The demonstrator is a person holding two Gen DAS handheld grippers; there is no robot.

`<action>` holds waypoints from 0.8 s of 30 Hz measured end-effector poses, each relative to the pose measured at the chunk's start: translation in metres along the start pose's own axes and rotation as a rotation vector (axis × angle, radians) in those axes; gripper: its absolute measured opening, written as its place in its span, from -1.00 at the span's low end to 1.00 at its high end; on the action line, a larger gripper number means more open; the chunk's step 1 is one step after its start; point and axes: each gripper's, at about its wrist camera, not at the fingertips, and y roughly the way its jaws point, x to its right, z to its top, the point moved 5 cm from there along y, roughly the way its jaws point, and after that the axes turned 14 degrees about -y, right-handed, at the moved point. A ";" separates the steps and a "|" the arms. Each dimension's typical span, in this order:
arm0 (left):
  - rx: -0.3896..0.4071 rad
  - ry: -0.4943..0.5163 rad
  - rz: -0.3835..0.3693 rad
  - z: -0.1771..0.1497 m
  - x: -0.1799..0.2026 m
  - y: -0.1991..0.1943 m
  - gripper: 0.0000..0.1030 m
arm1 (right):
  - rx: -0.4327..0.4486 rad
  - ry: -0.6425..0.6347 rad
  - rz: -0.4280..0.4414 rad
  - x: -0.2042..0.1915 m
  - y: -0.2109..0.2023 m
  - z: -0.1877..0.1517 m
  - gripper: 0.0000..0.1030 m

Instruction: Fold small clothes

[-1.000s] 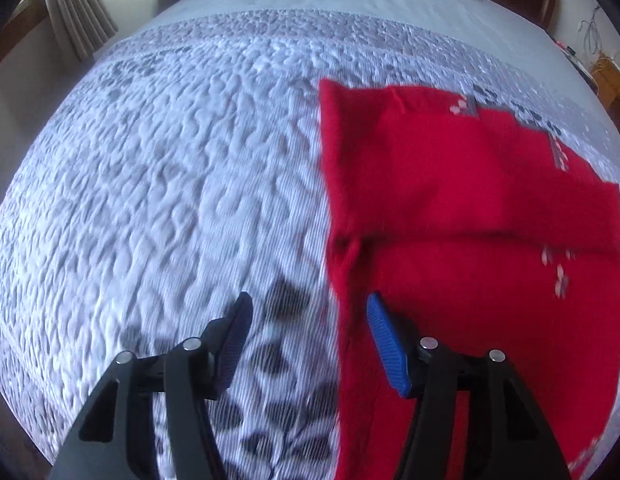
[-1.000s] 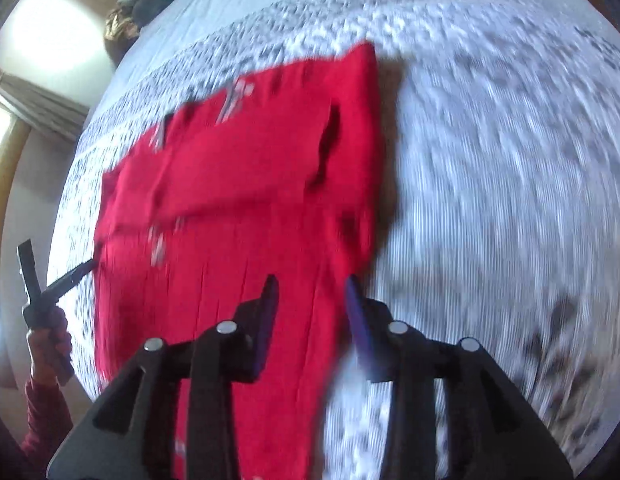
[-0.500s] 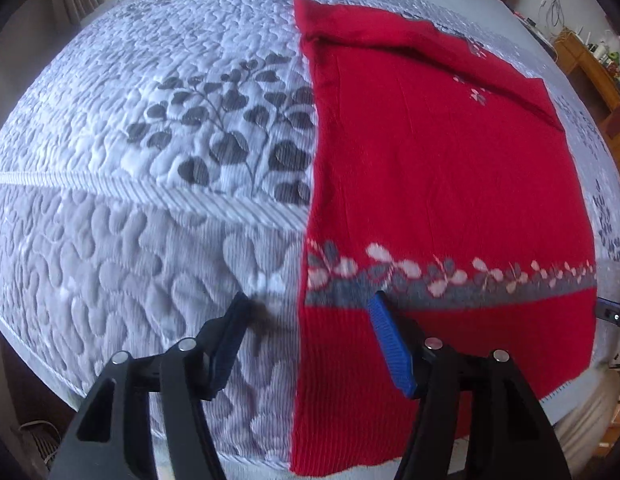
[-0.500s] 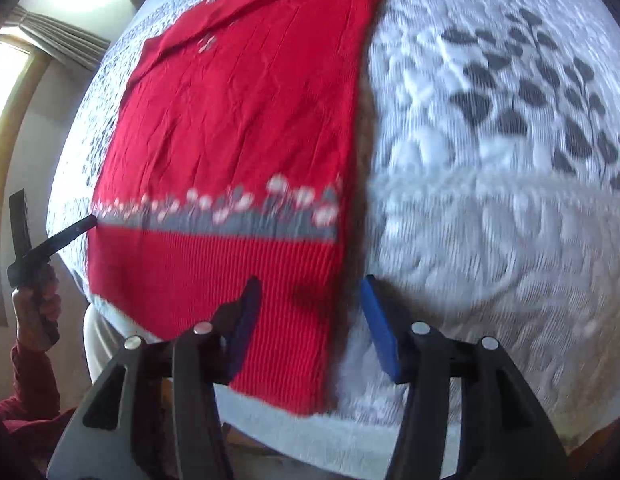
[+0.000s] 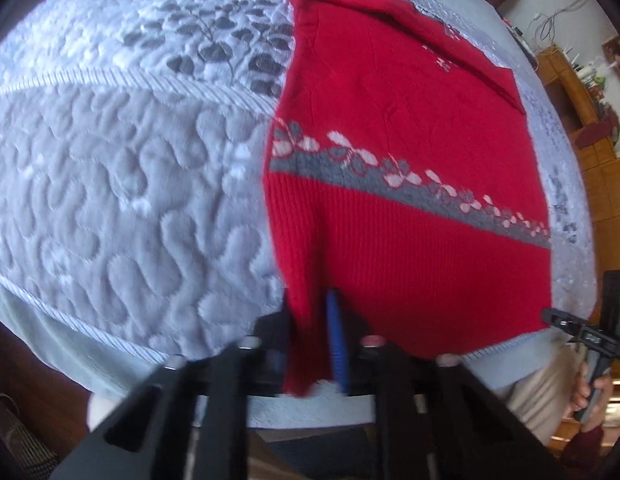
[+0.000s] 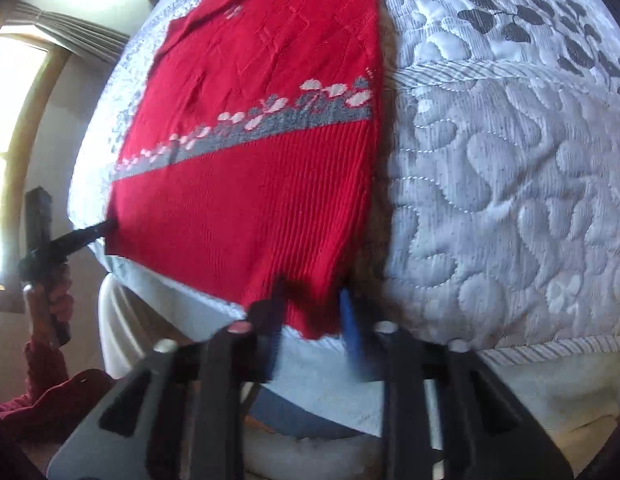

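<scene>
A red knitted sweater (image 5: 410, 240) with a grey and white flower band lies flat on the bed, its ribbed hem at the near edge. In the left wrist view my left gripper (image 5: 310, 344) is closing its jaws on the hem's left corner, and red fabric fills the gap between the pads. In the right wrist view the sweater (image 6: 249, 200) has its right hem corner between the closing jaws of my right gripper (image 6: 312, 320). Each view shows the other gripper at the opposite corner: the right gripper (image 5: 550, 314) and the left gripper (image 6: 105, 226).
A white and grey quilted bedspread (image 5: 129, 200) with leaf patterns covers the bed (image 6: 510, 200). The bed's front edge runs just under both grippers. Wooden furniture (image 5: 590, 140) stands at the right and a curtained window (image 6: 69, 32) at the left. The person's hand (image 6: 49, 300) holds the left gripper.
Both grippers have moved from the sweater's sides down to its hem at the near bed edge. Their jaws, wide apart before, have closed onto the two hem corners.
</scene>
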 end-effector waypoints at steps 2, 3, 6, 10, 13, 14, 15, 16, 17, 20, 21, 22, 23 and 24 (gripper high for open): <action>0.000 -0.023 -0.021 -0.004 -0.004 -0.002 -0.84 | 0.026 0.029 0.085 -0.001 -0.003 -0.001 -0.84; 0.002 -0.027 -0.026 -0.005 -0.006 -0.003 -0.84 | 0.034 0.035 0.098 -0.001 -0.004 -0.001 -0.85; 0.006 -0.064 -0.068 -0.002 -0.010 -0.013 -0.85 | 0.061 0.058 0.158 0.003 -0.013 0.002 -0.86; 0.024 -0.094 -0.123 0.014 -0.014 -0.034 -0.85 | 0.105 0.076 0.217 0.010 -0.032 0.019 -0.86; 0.050 -0.098 -0.143 0.037 -0.003 -0.042 -0.85 | 0.139 0.087 0.242 0.015 -0.047 0.044 -0.86; 0.061 -0.096 -0.145 0.046 0.001 -0.045 -0.85 | 0.142 0.083 0.232 0.018 -0.051 0.053 -0.86; 0.068 -0.096 -0.150 0.054 0.005 -0.047 -0.85 | 0.146 0.074 0.216 0.021 -0.056 0.067 -0.86; 0.074 -0.099 -0.156 0.063 0.008 -0.048 -0.85 | 0.148 0.068 0.208 0.023 -0.059 0.076 -0.86; 0.079 -0.107 -0.160 0.074 0.012 -0.047 -0.85 | 0.150 0.065 0.203 0.026 -0.061 0.085 -0.86; 0.087 -0.135 -0.164 0.105 0.025 -0.036 -0.85 | 0.145 0.072 0.178 0.042 -0.063 0.119 -0.86; 0.092 -0.142 -0.159 0.115 0.027 -0.031 -0.85 | 0.136 0.081 0.160 0.051 -0.060 0.133 -0.86; 0.093 -0.146 -0.154 0.125 0.033 -0.024 -0.85 | 0.130 0.086 0.150 0.057 -0.056 0.140 -0.86; 0.095 -0.149 -0.139 0.135 0.036 -0.018 -0.85 | 0.124 0.095 0.140 0.064 -0.052 0.149 -0.86; 0.101 -0.146 -0.119 0.144 0.039 -0.012 -0.85 | 0.114 0.113 0.129 0.074 -0.045 0.161 -0.86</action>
